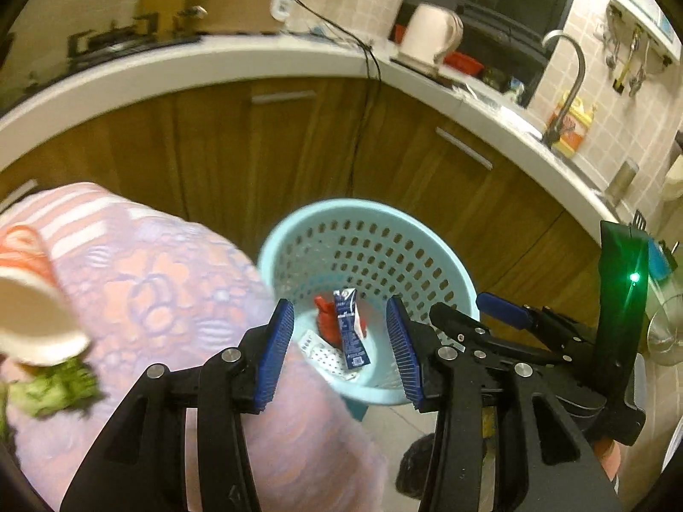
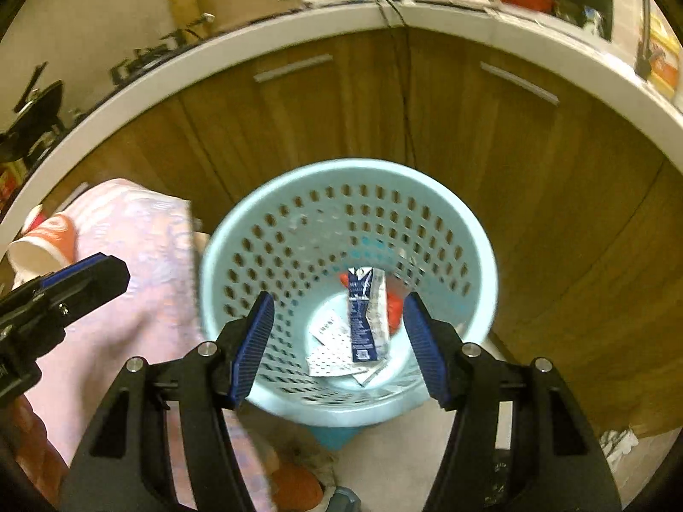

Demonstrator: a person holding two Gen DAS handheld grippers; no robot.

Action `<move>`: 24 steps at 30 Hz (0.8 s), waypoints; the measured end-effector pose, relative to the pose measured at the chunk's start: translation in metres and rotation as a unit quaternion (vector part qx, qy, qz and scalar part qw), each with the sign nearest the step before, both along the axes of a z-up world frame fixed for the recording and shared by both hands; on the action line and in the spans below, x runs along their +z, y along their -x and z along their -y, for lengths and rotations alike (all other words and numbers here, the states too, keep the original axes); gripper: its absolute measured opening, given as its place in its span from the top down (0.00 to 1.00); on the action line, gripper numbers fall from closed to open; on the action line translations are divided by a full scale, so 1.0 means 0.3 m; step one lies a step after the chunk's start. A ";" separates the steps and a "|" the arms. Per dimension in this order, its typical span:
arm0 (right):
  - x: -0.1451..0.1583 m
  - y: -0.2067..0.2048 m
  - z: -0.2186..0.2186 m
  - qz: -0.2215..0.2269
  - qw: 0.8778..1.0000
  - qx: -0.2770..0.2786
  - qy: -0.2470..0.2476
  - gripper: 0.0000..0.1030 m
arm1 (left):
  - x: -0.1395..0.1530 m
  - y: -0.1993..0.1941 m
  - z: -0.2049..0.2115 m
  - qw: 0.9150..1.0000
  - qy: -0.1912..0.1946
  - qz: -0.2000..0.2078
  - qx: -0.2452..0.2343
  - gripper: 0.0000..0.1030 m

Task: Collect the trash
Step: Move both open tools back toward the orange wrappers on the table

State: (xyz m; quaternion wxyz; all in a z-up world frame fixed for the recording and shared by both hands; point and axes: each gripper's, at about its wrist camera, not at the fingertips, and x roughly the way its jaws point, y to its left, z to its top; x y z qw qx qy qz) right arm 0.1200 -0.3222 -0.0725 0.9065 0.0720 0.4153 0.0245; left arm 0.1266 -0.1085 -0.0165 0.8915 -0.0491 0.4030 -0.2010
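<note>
Both claws hang over a pale blue perforated basket (image 2: pixel 350 230) that stands on the floor in front of wooden cabinet doors (image 2: pixel 533 196). The left claw (image 1: pixel 340 352) has its blue pads spread partway with nothing between them; seen through the gap, down inside the basket, stands a blue-and-white carton (image 1: pixel 351 329), leaning against a red scrap (image 1: pixel 328 320), with a white dotted wrapper (image 1: pixel 325 356) lying just left of it on the basket floor. The right claw (image 2: pixel 339 352) is likewise partway open and empty, pads apart on either side of the same view: the carton (image 2: pixel 363 313) lies tilted on the basket bottom ahead of the pads, the red scrap (image 2: pixel 395 311) peeking out on its right, the dotted wrapper (image 2: pixel 331 350) below and left of it. To the left of the left claw a pink patterned cloth (image 1: pixel 170 298) covers a raised surface; on it, at far left, a paper cup (image 1: pixel 36 303) with orange print lies on its side, mouth toward the camera, and a green leafy clump (image 1: pixel 55 388) sits just below the cup. From the right wrist view the same cup (image 2: pixel 40 243) shows at far left beyond the other claw's fingertip. The bench (image 1: pixel 239 57) curves above the cabinets, well beyond both claws, carrying a white kettle (image 1: pixel 431 34) and a curved tap (image 1: pixel 567 85) farther right. Motion blur softens the cloth and cup edges.
</note>
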 end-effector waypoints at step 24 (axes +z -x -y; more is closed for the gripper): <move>0.224 0.129 -0.659 0.094 0.976 0.193 0.018 0.36 | 0.157 0.291 -0.800 0.971 0.008 0.062 0.233 0.35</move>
